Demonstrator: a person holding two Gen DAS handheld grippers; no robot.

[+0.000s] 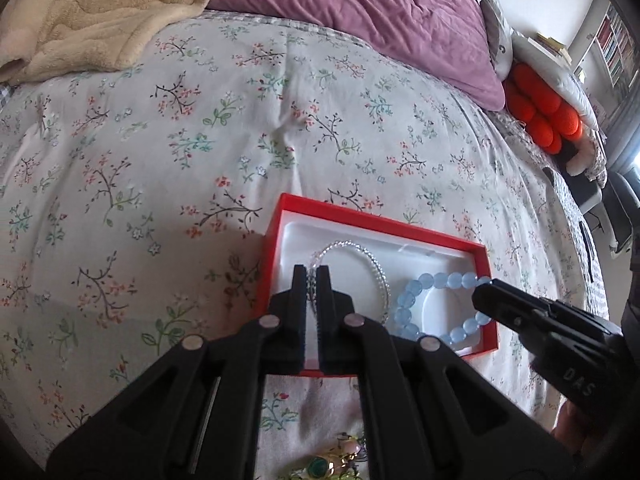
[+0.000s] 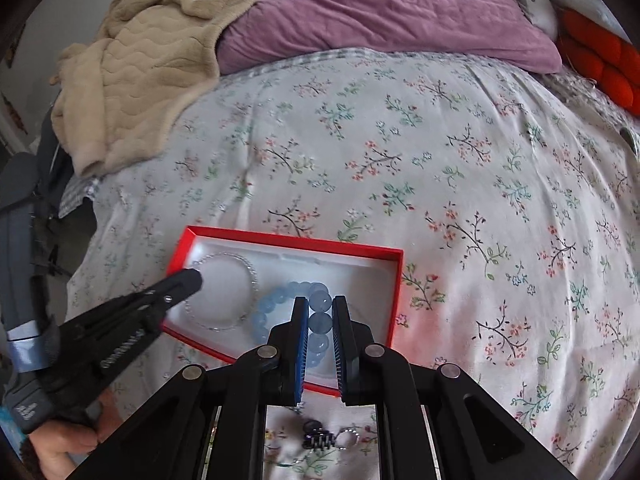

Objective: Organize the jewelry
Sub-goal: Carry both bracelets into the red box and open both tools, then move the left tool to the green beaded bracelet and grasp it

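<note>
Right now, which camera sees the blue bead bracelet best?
The left wrist view: the blue bead bracelet shows nearly its whole ring in the red box. In the right wrist view, the right claw grips and partly hides it.

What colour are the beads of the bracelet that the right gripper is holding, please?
Pale translucent blue beads; clearest in the right wrist view.
</note>
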